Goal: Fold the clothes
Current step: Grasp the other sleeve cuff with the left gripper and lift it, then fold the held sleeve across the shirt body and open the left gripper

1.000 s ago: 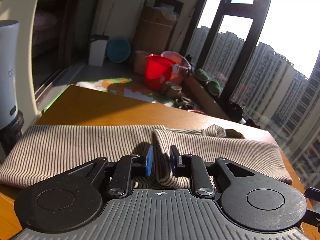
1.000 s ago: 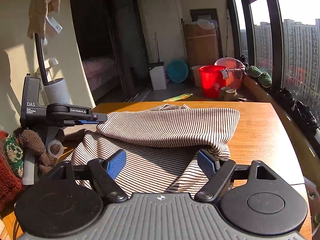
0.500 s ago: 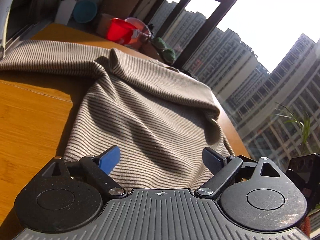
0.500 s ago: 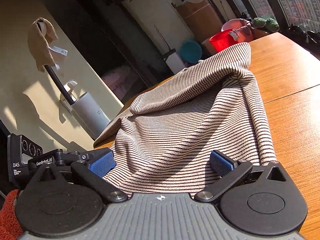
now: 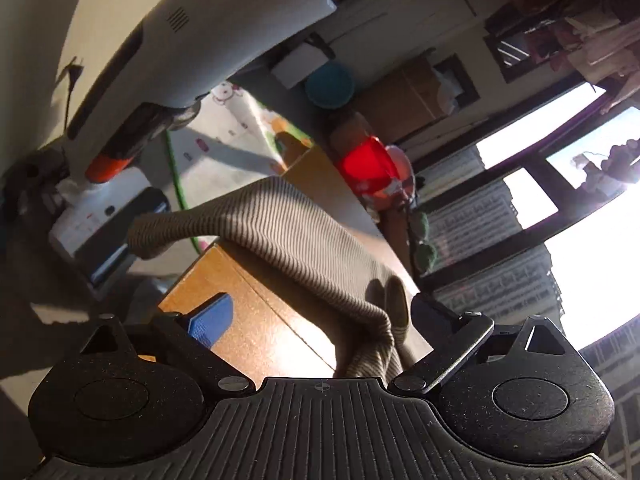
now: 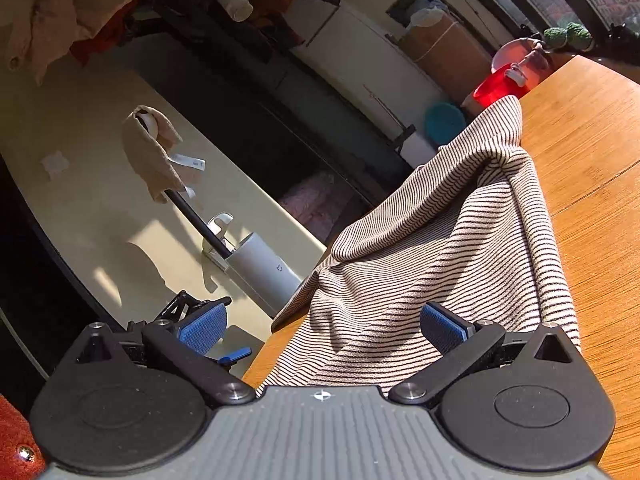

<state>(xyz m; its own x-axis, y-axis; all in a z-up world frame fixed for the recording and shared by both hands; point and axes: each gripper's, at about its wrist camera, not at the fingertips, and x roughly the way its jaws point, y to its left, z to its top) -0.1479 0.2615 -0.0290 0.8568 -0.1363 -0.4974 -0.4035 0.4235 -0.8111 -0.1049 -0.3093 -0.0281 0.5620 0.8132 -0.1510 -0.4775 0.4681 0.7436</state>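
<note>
**Left fingers let go of the striped fold**

A second ago my left gripper (image 5: 316, 320) had its fingers pinched on a ridge of the striped garment (image 6: 440, 240); now they are spreading toward full width, and the cloth only brushes past the right-hand finger without being pressed from both sides. The view from that hand has also rolled hard, so the tabletop (image 5: 256, 320) runs diagonally and I look along its near corner, where one striped end hangs over the edge.

My right gripper (image 6: 320, 328) stands wide too, its blue pads (image 6: 200, 328) apart, with the cloth lying between them but not squeezed. The garment sits bunched along the left edge of the tabletop, a raised fold running toward the far corner near the red bucket (image 6: 494, 88).

I judge that one fold has just been laid and released. Neither hand holds anything, so the cloth will stay as it fell; the humped ridge looks unflattened, and I would need a fresh grasp to carry on.
</note>
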